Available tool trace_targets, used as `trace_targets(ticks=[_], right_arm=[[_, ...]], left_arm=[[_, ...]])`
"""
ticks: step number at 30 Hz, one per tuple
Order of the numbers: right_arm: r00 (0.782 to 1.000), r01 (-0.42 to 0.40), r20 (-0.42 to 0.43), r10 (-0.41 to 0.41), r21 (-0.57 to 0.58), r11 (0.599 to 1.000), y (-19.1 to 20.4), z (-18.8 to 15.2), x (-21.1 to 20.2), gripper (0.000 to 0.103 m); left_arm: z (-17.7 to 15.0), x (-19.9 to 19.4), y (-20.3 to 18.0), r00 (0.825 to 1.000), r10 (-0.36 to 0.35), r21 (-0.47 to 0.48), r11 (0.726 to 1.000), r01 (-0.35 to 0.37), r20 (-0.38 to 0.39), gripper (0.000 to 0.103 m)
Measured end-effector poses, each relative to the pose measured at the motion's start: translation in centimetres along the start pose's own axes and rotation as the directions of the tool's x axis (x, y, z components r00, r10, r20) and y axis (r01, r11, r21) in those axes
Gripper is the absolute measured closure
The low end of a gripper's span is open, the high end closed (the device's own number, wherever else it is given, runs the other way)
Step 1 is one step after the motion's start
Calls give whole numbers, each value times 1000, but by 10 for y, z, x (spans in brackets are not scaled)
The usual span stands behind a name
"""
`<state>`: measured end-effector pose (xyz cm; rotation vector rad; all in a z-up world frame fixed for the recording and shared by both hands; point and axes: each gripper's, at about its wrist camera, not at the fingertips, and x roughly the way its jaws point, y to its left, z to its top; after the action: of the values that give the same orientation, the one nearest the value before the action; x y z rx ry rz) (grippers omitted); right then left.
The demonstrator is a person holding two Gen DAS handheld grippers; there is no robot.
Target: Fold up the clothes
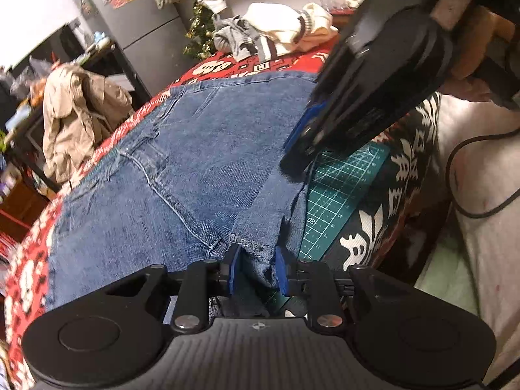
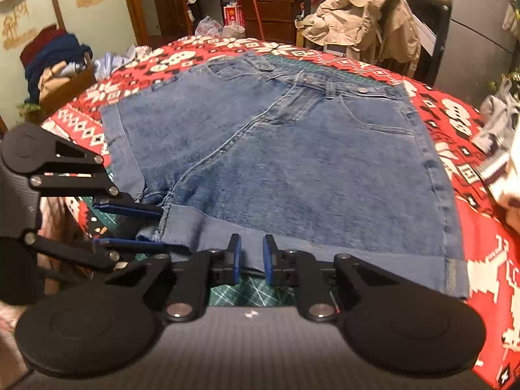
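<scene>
1. Left wrist view: the left hand-held gripper (image 1: pixel 258 268) at 6 o'clock stands narrow, its blue pads closed on the hem of the denim shorts (image 1: pixel 182 175). The shorts lie spread over the patterned cloth (image 1: pixel 29 260) on the desk. At 2 o'clock the right hand-held gripper (image 1: pixel 297 159) comes down on the same hem, though blur hides its jaws here.
2. Right wrist view: the right hand-held gripper (image 2: pixel 252 256) at 6 o'clock is also narrow, and the cuffed hem of the shorts (image 2: pixel 292 162) appears pinched between its pads.
3. Risk: both holds sit at the very edge of a thick cuff. If the two lift unevenly, the denim could slip from one pad, or the cuff unroll and the fold land crooked.
4. Count: one pair of shorts, two hand-held grippers, one green cutting mat (image 1: pixel 341 191) under the hem.
</scene>
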<state>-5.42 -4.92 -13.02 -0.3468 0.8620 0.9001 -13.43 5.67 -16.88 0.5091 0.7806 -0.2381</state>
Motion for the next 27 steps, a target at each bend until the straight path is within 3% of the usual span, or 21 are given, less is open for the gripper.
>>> trace_targets(ticks=[3,10,12,16,19,22,27], right_arm=[[1000,10,-13,-10,-18,1000,4,-3,9,89],[998,2,-59,-1,20,1000,-14,-13,1,90],[1000,9,-31,-7,55,998,-23,-14,-9,90],[997,80,-8,-80,138,987,-48,-13,-15,89],[992,123,-53,-117,130,984,-60,-15,-6,89],[992,122,-59,-114,170,978,-74,-17,-8,90],[963,267,-38,-266,242,933,-108,-20,-27,84]], left_arm=[[-3,-1,-1,1000,-10,27,1000,10,4,95],[-10,-8,9,999,-47,23,999,47,-1,97],[-9,-7,8,999,-50,21,999,50,0,97],[-9,-6,6,999,-50,24,998,50,1,96],[-9,-6,6,999,-52,34,998,52,0,96],[-9,-6,11,998,-63,9,998,63,-1,96],[-8,-4,10,998,-66,6,998,66,-2,96]])
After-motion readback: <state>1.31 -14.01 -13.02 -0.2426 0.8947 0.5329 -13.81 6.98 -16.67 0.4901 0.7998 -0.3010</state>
